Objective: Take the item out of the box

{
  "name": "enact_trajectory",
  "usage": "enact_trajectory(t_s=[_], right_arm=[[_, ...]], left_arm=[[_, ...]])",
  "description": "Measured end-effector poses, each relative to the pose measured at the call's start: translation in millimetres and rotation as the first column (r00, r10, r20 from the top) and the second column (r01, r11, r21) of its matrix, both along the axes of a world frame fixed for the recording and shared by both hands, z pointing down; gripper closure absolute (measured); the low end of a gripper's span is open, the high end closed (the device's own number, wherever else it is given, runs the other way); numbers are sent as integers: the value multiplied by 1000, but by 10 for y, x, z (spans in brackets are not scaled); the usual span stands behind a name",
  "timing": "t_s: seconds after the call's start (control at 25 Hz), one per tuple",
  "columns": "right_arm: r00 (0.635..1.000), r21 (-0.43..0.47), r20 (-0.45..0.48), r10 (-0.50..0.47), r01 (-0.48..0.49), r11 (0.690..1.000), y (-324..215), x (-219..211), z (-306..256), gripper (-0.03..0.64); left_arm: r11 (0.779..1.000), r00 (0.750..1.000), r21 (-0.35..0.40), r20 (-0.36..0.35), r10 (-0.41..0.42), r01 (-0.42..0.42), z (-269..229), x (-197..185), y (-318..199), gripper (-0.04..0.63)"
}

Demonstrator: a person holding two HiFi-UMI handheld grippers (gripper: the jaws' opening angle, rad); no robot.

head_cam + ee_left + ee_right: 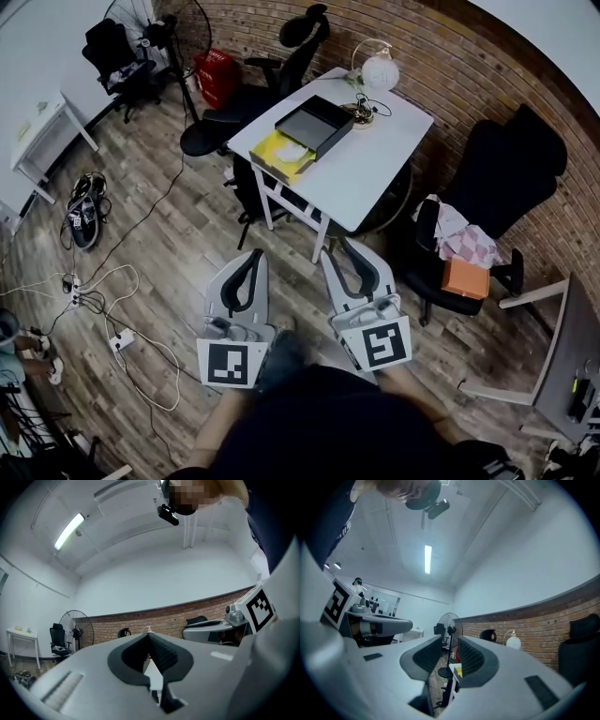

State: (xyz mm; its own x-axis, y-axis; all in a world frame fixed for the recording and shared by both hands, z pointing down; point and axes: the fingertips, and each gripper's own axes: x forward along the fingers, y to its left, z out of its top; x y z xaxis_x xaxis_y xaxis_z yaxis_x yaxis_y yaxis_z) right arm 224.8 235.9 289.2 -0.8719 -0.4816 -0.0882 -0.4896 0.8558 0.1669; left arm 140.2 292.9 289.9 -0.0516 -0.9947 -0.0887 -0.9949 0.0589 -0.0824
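Left gripper (149, 634) closed empty, right gripper (450, 640) parted empty; dark lid (317, 122) hides most of yellow box (274, 153).

**Room inventory, viewed from above**

- White table (375, 169) by the brick wall (450, 47). It bears a shallow black box (317, 124), a yellow item (272, 150) touching the box's near side, and a white globe lamp (380, 71).
- Black office chair (295, 47) behind the table.
- Second black chair (502, 173) to the table's right, holding an orange box (466, 278) and a checked cloth (467, 246).
- Standing fan (183, 23) and a red container (216, 77).
- Wood floor (178, 234), with shoes (84, 211) and a power strip (120, 339) with cables.
- Foreground: left gripper (254, 254), tips together, and right gripper (345, 251), jaws slightly parted. Both are empty and well apart from the table.
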Motion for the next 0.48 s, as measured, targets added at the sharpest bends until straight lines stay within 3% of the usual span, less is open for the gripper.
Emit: enact_trajectory(t_s=[0.48], right_arm=[[998, -24, -6, 57, -57, 998, -788, -944, 31, 528]], left_arm=[[998, 998, -28, -5, 56, -57, -3, -959, -779, 586]])
